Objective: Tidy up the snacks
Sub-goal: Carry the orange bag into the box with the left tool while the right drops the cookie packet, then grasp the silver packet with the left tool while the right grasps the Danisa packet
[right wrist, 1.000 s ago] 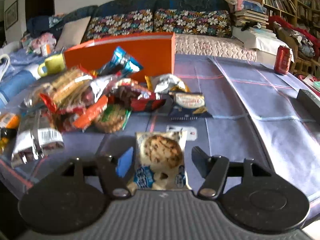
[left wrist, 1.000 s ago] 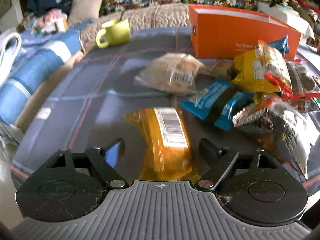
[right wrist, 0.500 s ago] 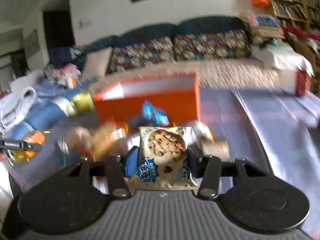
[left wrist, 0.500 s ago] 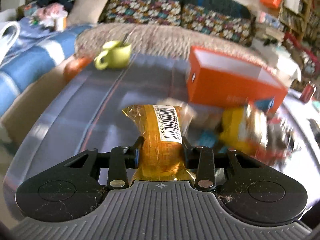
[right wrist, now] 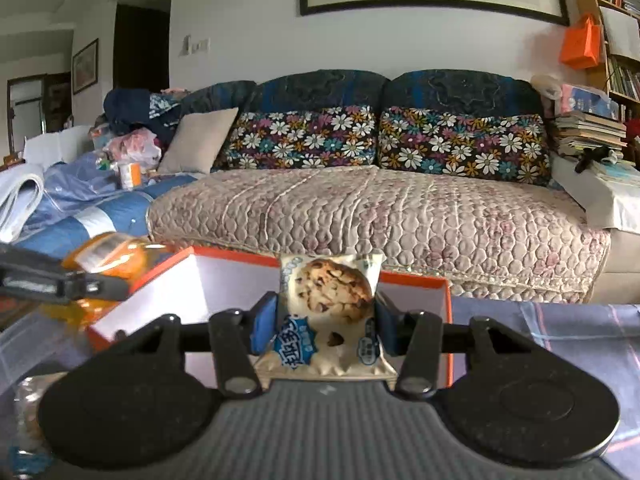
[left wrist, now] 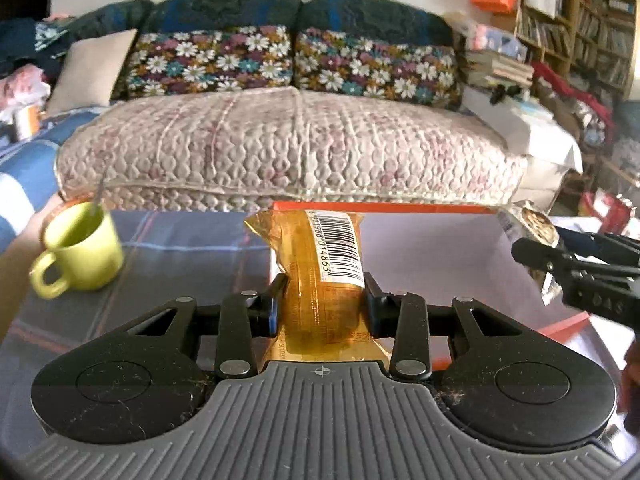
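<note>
My left gripper (left wrist: 322, 292) is shut on an amber snack packet (left wrist: 320, 280) with a white barcode label, held above the open orange box (left wrist: 440, 264). Over the same orange box (right wrist: 224, 280), my right gripper (right wrist: 326, 320) is shut on a cookie packet (right wrist: 328, 308) printed with a chocolate-chip cookie and blue lettering. The right gripper (left wrist: 552, 256) with its cookie packet (left wrist: 532, 222) shows at the right of the left wrist view. At the left of the right wrist view, the left gripper (right wrist: 116, 286) holds the amber packet (right wrist: 108, 256).
A green mug (left wrist: 80, 252) with a spoon stands on the blue checked tablecloth (left wrist: 180, 248) left of the box. Behind the table is a sofa (right wrist: 360, 208) with flowered cushions. Bookshelves (left wrist: 580, 40) fill the right side. A snack (right wrist: 28, 408) lies low left in the right wrist view.
Both grippers closed on their packets, lifted them off the table and carried them forward over the orange box. The snack pile has dropped out of view.
</note>
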Tool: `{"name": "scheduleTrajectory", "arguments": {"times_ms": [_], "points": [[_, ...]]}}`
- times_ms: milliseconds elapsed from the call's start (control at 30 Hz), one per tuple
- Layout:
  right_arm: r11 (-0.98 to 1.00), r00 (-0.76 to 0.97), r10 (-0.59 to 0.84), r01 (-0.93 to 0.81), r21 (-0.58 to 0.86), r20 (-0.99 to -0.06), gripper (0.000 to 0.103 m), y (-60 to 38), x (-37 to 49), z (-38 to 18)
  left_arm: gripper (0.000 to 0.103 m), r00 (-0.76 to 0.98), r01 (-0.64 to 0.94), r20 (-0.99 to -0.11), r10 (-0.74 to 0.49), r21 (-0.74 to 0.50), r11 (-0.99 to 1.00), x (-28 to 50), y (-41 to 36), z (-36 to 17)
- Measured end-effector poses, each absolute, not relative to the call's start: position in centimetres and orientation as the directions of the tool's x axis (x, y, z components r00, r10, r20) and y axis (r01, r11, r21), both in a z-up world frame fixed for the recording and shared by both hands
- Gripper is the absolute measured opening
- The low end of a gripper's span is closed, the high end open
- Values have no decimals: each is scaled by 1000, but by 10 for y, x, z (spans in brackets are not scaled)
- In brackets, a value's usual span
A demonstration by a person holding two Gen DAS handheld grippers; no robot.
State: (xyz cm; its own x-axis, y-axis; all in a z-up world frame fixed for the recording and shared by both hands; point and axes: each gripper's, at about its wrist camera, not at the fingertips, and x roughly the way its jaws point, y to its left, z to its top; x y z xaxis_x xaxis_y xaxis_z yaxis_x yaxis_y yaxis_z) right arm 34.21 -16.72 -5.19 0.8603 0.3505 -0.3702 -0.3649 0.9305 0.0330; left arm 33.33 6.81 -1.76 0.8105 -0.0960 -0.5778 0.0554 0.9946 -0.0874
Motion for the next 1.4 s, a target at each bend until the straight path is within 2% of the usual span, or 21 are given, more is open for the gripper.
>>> {"name": "scheduleTrajectory", "arguments": {"times_ms": [33, 67, 100, 200, 267, 300, 333, 433, 567, 767, 933, 967, 1000, 1033, 1067, 1167, 1233, 1267, 1400], "points": [[930, 857, 351, -367, 31, -377, 55, -167, 347, -56, 6, 809, 66, -580, -98, -77, 995, 341, 64, -23], [930, 855, 349, -367, 28, -384, 65, -168, 347, -58, 9, 806, 66, -584, -93, -67, 996, 350, 61, -28], [930, 856, 348, -365, 28, -382, 70, -168, 345, -58, 21, 800, 51, -595, -79, -63, 997, 355, 59, -33], [932, 876, 349, -361, 28, -333, 95, -175, 332, -44, 37, 809, 48, -580, -96, -97, 994, 338, 62, -35], [930, 883, 359, -364, 43, -303, 94, -179, 319, -32, 45, 824, 57, -556, -105, -103, 993, 312, 64, -30], [926, 879, 371, -372, 57, -299, 94, -181, 312, -27, 54, 828, 56, -552, -101, -98, 994, 296, 65, -28], [922, 874, 385, -382, 72, -298, 94, -184, 305, -25, 59, 833, 55, -546, -94, -87, 995, 279, 66, -26], [914, 857, 404, -396, 93, -320, 94, -190, 278, -25, 63, 839, 56, -539, -70, -42, 998, 221, 69, -26], [930, 866, 366, -353, 103, -340, 94, -210, 223, -43, 66, 819, 34, -571, -57, -51, 998, 150, 75, -41], [960, 862, 265, -193, 204, -431, 94, -261, 162, -90, 66, 719, 29, -682, -133, -162, 986, 68, 65, -79], [952, 871, 173, -29, 305, -460, 94, -312, 146, -108, 54, 681, 73, -704, -201, -208, 975, 50, 40, -86], [949, 874, 158, -5, 315, -460, 94, -319, 143, -109, 56, 692, 85, -690, -213, -215, 973, 51, 34, -81], [946, 875, 149, 10, 324, -462, 94, -323, 142, -110, 63, 707, 92, -675, -212, -210, 973, 51, 27, -77], [941, 876, 146, 20, 337, -460, 94, -327, 141, -111, 72, 724, 66, -669, -170, -178, 982, 54, 17, -74], [941, 876, 146, 20, 337, -460, 94, -327, 141, -111, 75, 727, 21, -677, -111, -139, 990, 58, 9, -74], [924, 876, 179, 7, 383, -448, 94, -332, 141, -113, 75, 700, -103, -712, 60, -18, 994, 76, -12, -83], [927, 876, 190, -12, 374, -443, 94, -329, 141, -111, 75, 664, -138, -741, 103, 14, 990, 80, -17, -93], [929, 875, 195, -21, 368, -442, 94, -329, 143, -109, 75, 667, -136, -739, 90, -2, 991, 78, -14, -96], [938, 864, 206, -42, 343, -459, 94, -324, 144, -109, 48, 673, -88, -739, 29, -41, 995, 69, -1, -91]]}}
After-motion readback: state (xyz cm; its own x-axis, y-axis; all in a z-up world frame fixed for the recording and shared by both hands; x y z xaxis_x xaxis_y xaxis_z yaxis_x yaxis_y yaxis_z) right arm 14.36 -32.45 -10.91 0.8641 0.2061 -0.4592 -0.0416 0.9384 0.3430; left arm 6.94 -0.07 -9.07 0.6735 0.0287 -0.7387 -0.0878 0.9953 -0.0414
